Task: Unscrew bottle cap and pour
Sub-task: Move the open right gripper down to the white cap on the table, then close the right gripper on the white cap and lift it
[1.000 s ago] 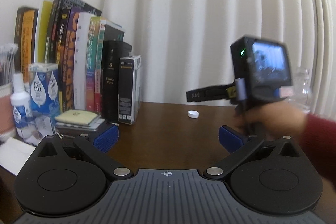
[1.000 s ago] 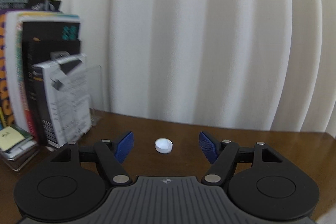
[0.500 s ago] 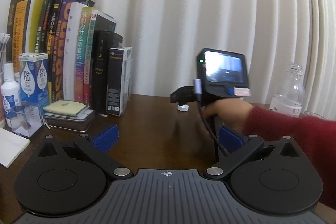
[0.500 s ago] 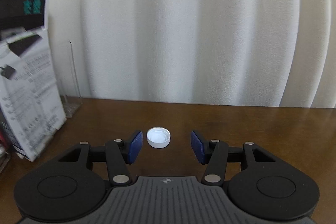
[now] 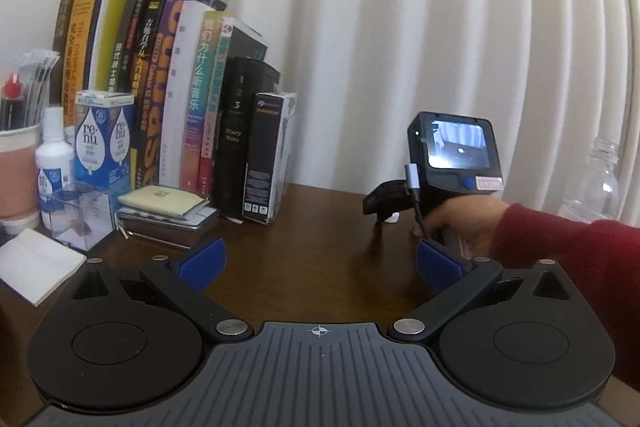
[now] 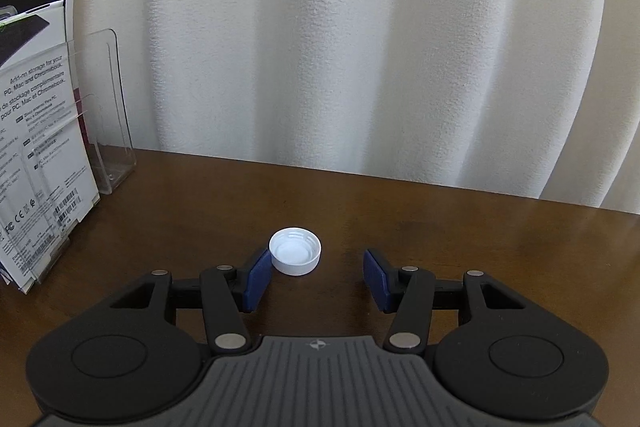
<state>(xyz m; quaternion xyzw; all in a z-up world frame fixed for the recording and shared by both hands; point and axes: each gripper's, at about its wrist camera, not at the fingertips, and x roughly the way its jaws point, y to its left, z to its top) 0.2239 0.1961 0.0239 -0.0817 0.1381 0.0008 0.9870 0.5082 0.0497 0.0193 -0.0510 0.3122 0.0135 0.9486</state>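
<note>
Lying thread-side up on the surface point(image 6: 460, 227): white cap point(image 6: 295, 256), touching the left pad point(image 6: 256, 277). Right hand-held gripper point(image 6: 316, 277) spread wide, pinching nothing. Left hand-held gripper point(image 5: 318, 263) spread too.

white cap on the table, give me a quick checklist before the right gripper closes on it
1. Right gripper open: ok.
2. White cap between the fingers: not ok, it sits off-centre, against the left pad and ahead of the tips.
3. Cap resting flat, open side up, on the table: ok.
4. Bottle uncapped and upright: ok.
5. Left gripper open and holding nothing: ok.
6. Liquid left in the bottle: cannot tell.
</note>
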